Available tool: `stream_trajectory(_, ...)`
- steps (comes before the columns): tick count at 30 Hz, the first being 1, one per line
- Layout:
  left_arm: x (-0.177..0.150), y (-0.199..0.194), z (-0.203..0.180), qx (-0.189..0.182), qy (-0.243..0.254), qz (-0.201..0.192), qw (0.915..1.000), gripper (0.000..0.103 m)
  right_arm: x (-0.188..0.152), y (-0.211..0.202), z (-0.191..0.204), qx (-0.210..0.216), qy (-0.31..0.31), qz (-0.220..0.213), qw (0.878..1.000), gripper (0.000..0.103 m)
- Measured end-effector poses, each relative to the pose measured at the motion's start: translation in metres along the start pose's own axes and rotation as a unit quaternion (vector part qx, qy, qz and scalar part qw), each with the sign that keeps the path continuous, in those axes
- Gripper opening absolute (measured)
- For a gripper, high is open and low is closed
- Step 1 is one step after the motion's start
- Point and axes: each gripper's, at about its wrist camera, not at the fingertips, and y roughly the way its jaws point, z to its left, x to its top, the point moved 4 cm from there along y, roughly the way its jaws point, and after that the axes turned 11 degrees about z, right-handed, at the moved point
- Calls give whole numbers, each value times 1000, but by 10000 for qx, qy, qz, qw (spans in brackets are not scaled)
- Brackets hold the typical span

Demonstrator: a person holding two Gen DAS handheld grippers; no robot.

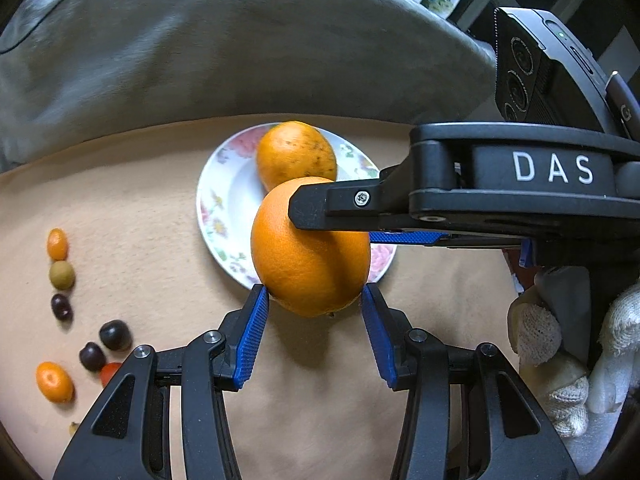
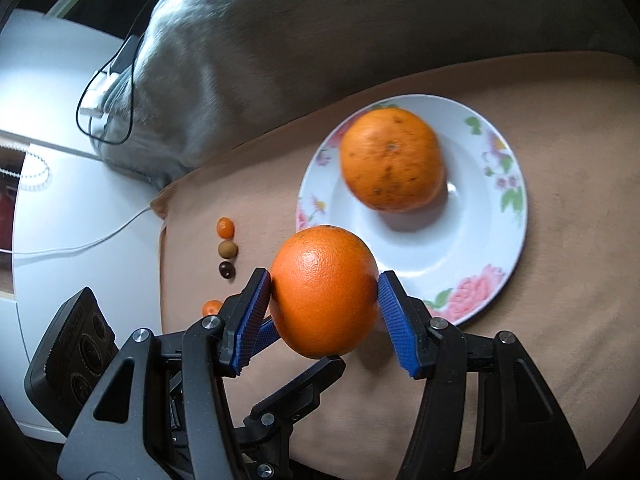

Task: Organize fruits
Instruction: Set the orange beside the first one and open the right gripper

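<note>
Both pairs of jaws are closed on one orange (image 2: pixel 324 292), each from its own direction: the right gripper (image 2: pixel 325 304) presses its blue ribbed pads against the fruit's left and right flanks, and the left gripper (image 1: pixel 314 320) clamps the same fruit lower down, its pads touching the underside edges. The orange is bright, evenly coloured, with a finely pebbled, glossy skin, and it hangs above the tan cloth (image 1: pixel 140 208) at the near rim of a white plate (image 2: pixel 500 240) printed with pink flowers and green leaves. On the plate lies a second orange (image 2: pixel 394 160), duller and flecked with brown spots. Off to the left, small fruits (image 1: pixel 60 272) sit on the cloth: orange kumquat-like ones, a greenish one, and several dark ones.
</note>
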Motion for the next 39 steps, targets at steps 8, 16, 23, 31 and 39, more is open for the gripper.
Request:
stream_trajectory(8,18,18,-17,46,121,127,9998,47,-1,-7,-20,18,172,4,9999,59)
stream_trajectory(16,23,10,-19,60,203,41,9998,44,3,-18,-22,-16,164,-120,9998,59)
stream_trajectory(23,22,3,-18,110,201,-27,9997,44,5,-39,-22,-292,84,-387,9988,59)
stream_trajectory(31,6,-13,-7,289,135,-92,9994,45,-7,-47,-13,-638,-130,-566,9963,68)
stream_trajectory(39,-13,-31,11,463,-47,-180,9988,46,-29,-47,10,-1085,-588,-733,9896,68)
